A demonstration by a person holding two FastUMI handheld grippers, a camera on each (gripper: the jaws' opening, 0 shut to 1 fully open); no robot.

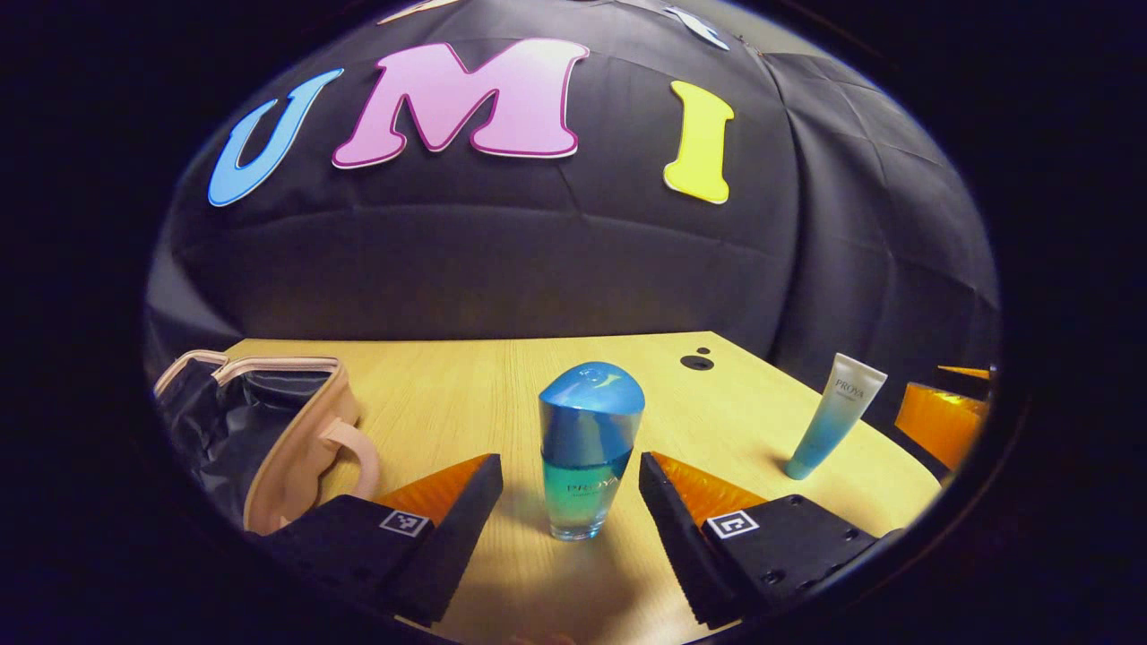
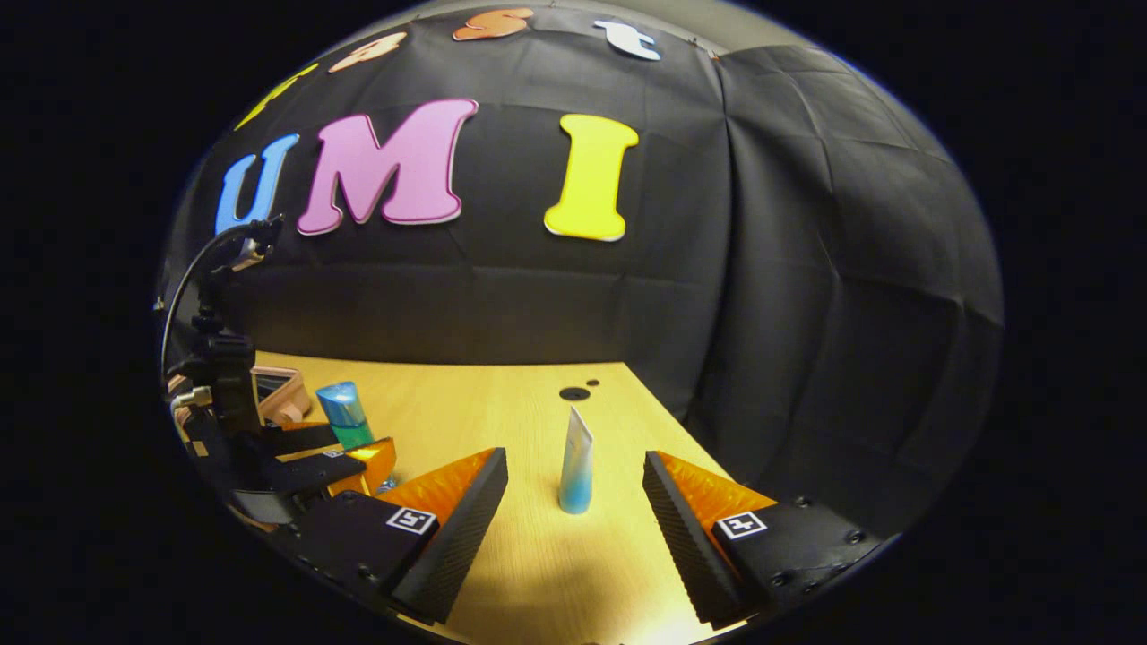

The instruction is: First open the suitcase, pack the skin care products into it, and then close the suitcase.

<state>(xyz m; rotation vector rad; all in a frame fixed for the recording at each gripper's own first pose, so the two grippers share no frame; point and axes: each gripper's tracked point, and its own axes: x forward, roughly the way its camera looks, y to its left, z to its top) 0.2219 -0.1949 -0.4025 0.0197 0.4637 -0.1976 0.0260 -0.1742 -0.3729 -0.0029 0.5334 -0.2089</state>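
Note:
A blue-capped, blue-green bottle [image 1: 590,448] stands upright on the wooden table [image 1: 466,394]. My left gripper [image 1: 570,466] is open around it, with a gap on each side. The pink suitcase [image 1: 296,439] lies open at the left, showing its black lining. A white-to-blue tube [image 1: 833,417] stands on its cap to the right. In the right gripper view the same tube [image 2: 576,461] stands between the fingers of my open right gripper [image 2: 573,461], untouched. Further left are the left gripper [image 2: 296,457], the bottle [image 2: 345,414] and part of the suitcase [image 2: 278,394].
Two small dark holes [image 1: 696,362] mark the table's far right corner, also seen as holes [image 2: 573,393] behind the tube. The table's right edge [image 2: 681,430] runs close to the tube. The black cloth wall rises behind the table.

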